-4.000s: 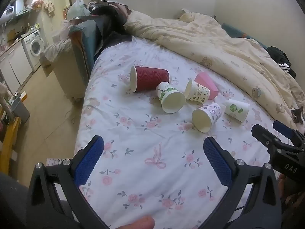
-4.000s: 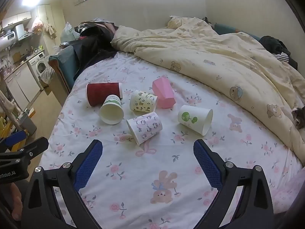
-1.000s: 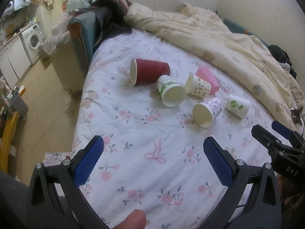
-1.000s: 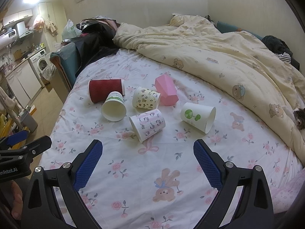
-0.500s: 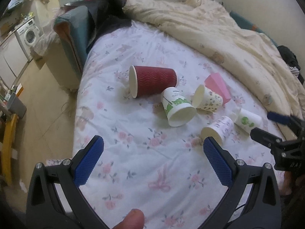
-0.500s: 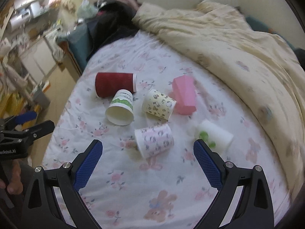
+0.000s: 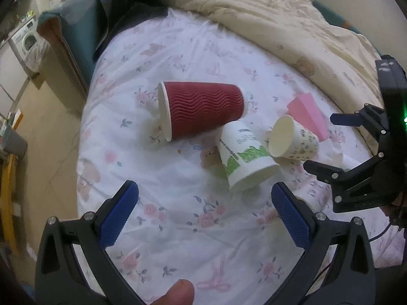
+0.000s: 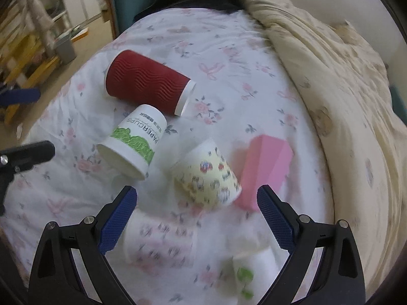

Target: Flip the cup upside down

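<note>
Several paper cups lie on their sides on a floral bedsheet. A ribbed red cup [image 7: 201, 109] [image 8: 147, 89] lies farthest back. A white cup with green print [image 7: 244, 157] [image 8: 134, 139] lies beside it, then a yellow patterned cup [image 7: 292, 139] [image 8: 208, 175] and a pink cup [image 7: 307, 114] [image 8: 264, 167]. In the right wrist view a pink-flowered cup [image 8: 160, 241] and a white cup with a green leaf [image 8: 249, 272] lie close under the camera. My left gripper [image 7: 203, 216] is open and empty above the sheet. My right gripper [image 8: 195, 221] is open and empty above the yellow cup.
A cream duvet [image 7: 279, 20] is bunched along the right side of the bed. A teal chair with dark clothes [image 7: 76, 25] stands at the bed's far left. The bed edge drops to the floor [image 7: 45, 127] on the left.
Both grippers have moved forward and down toward the cups, which now look much larger. The right gripper has come in over the yellow and flowered cups. Both stay open.
</note>
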`<state>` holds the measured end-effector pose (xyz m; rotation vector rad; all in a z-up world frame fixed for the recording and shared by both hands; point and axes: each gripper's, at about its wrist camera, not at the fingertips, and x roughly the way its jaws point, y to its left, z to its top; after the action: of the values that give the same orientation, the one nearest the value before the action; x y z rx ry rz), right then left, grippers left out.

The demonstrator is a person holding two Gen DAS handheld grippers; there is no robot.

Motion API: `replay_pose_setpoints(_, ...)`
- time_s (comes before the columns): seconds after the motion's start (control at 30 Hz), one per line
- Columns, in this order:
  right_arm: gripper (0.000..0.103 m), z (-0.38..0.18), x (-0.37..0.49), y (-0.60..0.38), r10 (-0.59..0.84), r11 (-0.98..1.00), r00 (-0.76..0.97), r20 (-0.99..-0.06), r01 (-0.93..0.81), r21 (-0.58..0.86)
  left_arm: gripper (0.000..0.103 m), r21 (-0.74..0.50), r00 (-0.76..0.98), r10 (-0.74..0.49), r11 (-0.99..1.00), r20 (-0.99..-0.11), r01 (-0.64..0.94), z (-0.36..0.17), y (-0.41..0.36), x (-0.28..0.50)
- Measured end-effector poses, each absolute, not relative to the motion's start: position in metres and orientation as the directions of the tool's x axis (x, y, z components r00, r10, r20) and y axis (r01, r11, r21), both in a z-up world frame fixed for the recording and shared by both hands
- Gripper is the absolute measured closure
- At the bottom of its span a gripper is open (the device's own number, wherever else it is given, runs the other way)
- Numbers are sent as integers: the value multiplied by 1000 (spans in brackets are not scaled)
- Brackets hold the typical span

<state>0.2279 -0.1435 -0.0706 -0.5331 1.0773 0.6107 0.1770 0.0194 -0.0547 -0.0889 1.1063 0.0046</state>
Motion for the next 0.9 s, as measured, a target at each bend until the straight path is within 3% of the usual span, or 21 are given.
replay_pose_setpoints(0.2, 6, -106, 250, -131, 133, 661, 306, -943, -736, -146, 0, -63, 424, -23, 995, -905, -79, -70, 30, 187)
replay_pose_setpoints(0.27, 11, -118, 253, -127, 109, 639, 297, -949, -752, -162, 0, -61, 418, -24, 995, -908, -76, -73, 30, 187)
replay_pose_setpoints(0.33, 26, -130, 256, -124, 83, 621, 290, -953, -763, -178, 0, -51, 415, -17, 996, -909, -71, -74, 28, 186)
replay_pose_setpoints(0.43, 33, -137, 261, -123, 69, 628, 292, -954, -755, -186, 0, -49, 417, -14, 996, -909, -74, -73, 27, 186)
replay_pose_setpoints(0.9, 37, -41, 226, -151, 262, 776, 331, -907, -631, -6, 0, -83, 533, -29, 994, -845, -77, -22, 24, 150)
